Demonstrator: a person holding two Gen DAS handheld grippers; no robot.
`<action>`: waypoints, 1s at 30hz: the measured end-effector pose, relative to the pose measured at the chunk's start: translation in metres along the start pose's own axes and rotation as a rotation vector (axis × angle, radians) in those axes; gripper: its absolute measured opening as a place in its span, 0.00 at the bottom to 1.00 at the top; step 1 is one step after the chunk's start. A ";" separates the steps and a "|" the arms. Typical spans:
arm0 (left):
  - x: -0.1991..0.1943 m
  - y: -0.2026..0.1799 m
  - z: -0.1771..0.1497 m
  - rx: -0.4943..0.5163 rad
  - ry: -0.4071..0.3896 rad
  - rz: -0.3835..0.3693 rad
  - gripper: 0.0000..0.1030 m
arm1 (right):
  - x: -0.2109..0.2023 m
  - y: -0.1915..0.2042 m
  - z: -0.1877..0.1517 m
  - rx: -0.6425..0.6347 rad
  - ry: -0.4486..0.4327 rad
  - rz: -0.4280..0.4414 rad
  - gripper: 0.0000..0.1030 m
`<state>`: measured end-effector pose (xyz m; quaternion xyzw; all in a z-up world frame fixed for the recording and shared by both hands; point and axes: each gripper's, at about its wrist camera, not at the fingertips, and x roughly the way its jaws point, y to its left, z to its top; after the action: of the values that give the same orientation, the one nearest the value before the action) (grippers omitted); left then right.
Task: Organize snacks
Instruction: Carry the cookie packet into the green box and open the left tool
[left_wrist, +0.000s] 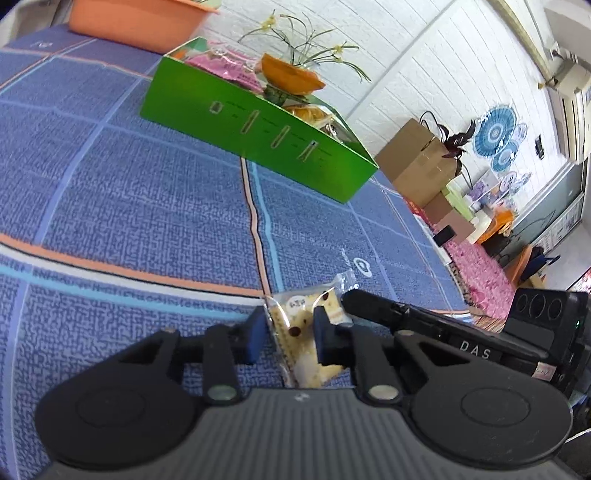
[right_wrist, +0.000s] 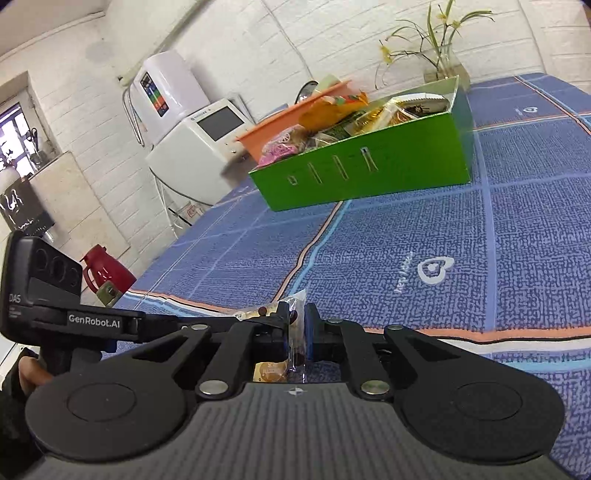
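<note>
Nearest: left gripper (left_wrist: 290, 338) with jaws clamped on a clear-wrapped cracker packet (left_wrist: 299, 332), blue pads pressing either flank. Right gripper (right_wrist: 295, 325) with jaws closed on a thin crinkled wrapper (right_wrist: 295, 332); likely the same packet held from its other end, since each gripper shows in the other's view, but not certain. Packet low over the near edge of the surface (left_wrist: 129, 206), not yet carried off.

Progress, judged: well along. Green box (left_wrist: 258, 144), mid-surface, already heaped with wrapped snacks (right_wrist: 332, 122), pink, orange and gold packs above the rim. No other loose snack seen on the cloth. Remaining: move the held packet across the bare stretch and drop it into the box.

Surface: blue woven cloth with orange, white and pale-blue lines and a small white heart logo (right_wrist: 434, 271). Behind the box, an orange basin (left_wrist: 136, 22) and a vase of slim yellow-flowered stems (right_wrist: 439, 44).

Room: white brick wall; white appliance with a screen (right_wrist: 199, 136) and red jug (right_wrist: 107, 275) on one side; cardboard boxes (left_wrist: 417, 162) and blue patterned plates on the wall (left_wrist: 495, 133) on the other.
</note>
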<state>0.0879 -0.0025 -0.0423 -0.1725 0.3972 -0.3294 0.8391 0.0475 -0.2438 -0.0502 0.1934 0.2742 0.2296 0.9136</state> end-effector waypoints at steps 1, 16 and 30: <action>0.001 -0.002 0.003 0.014 -0.003 0.008 0.13 | 0.000 0.003 0.002 -0.013 -0.003 -0.007 0.16; -0.013 -0.035 0.063 0.259 -0.194 0.212 0.13 | 0.030 0.039 0.056 -0.254 -0.123 -0.040 0.16; -0.006 -0.028 0.106 0.265 -0.282 0.253 0.13 | 0.061 0.040 0.091 -0.164 -0.211 -0.074 0.16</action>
<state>0.1563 -0.0155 0.0430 -0.0539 0.2479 -0.2434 0.9362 0.1345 -0.1996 0.0144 0.1309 0.1638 0.1959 0.9579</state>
